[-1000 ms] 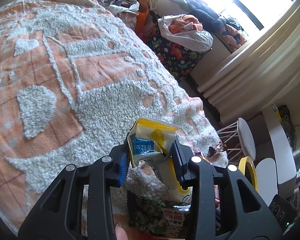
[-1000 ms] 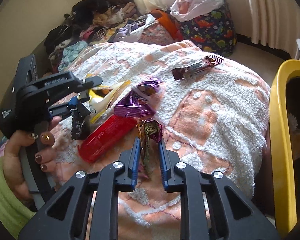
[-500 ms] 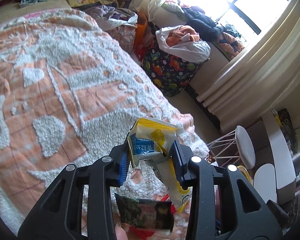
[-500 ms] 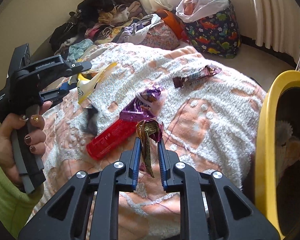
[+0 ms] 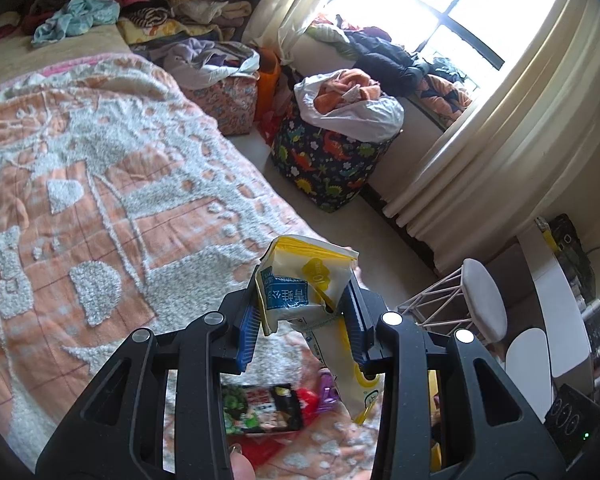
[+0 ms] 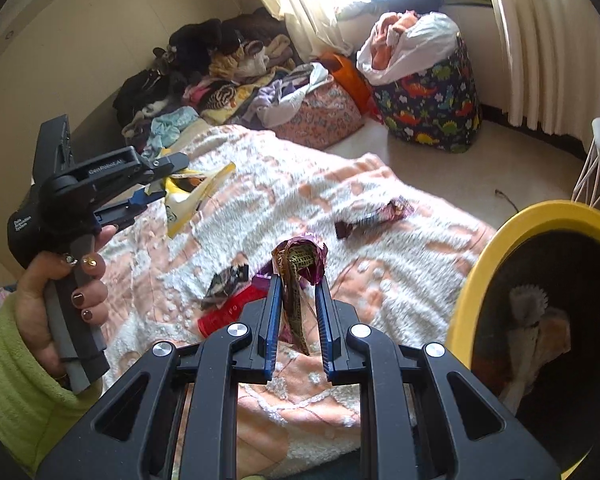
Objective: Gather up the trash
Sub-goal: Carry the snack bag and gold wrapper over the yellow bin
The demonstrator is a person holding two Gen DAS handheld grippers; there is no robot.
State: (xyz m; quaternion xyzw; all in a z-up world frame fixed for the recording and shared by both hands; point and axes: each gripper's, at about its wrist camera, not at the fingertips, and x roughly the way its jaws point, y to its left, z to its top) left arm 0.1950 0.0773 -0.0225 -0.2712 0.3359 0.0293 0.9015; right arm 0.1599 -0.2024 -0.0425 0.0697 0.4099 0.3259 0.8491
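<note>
Left gripper [image 5: 302, 316] is clamped on a yellow-and-white wrapper [image 5: 300, 280], held up over the bed blanket [image 5: 100, 160]. Right gripper [image 6: 298, 304] pinches a crumpled purple-gold wrapper [image 6: 300, 260], lifted clear of the blanket too. The yellow-rimmed bin [image 6: 476, 280] sits just right of it. Loose on the blanket lie a red packet [image 6: 228, 312], a dark wrapper [image 6: 226, 284] and a brown wrapper [image 6: 374, 216] near the edge. A dinosaur-print bag [image 6: 428, 108] stands on the floor beyond.

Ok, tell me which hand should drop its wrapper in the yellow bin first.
Right. The right gripper holds a crumpled foil wrapper with the yellow bin open just beside it. The left gripper, holding a yellow and white wrapper, is farther away across the blanket.
</note>
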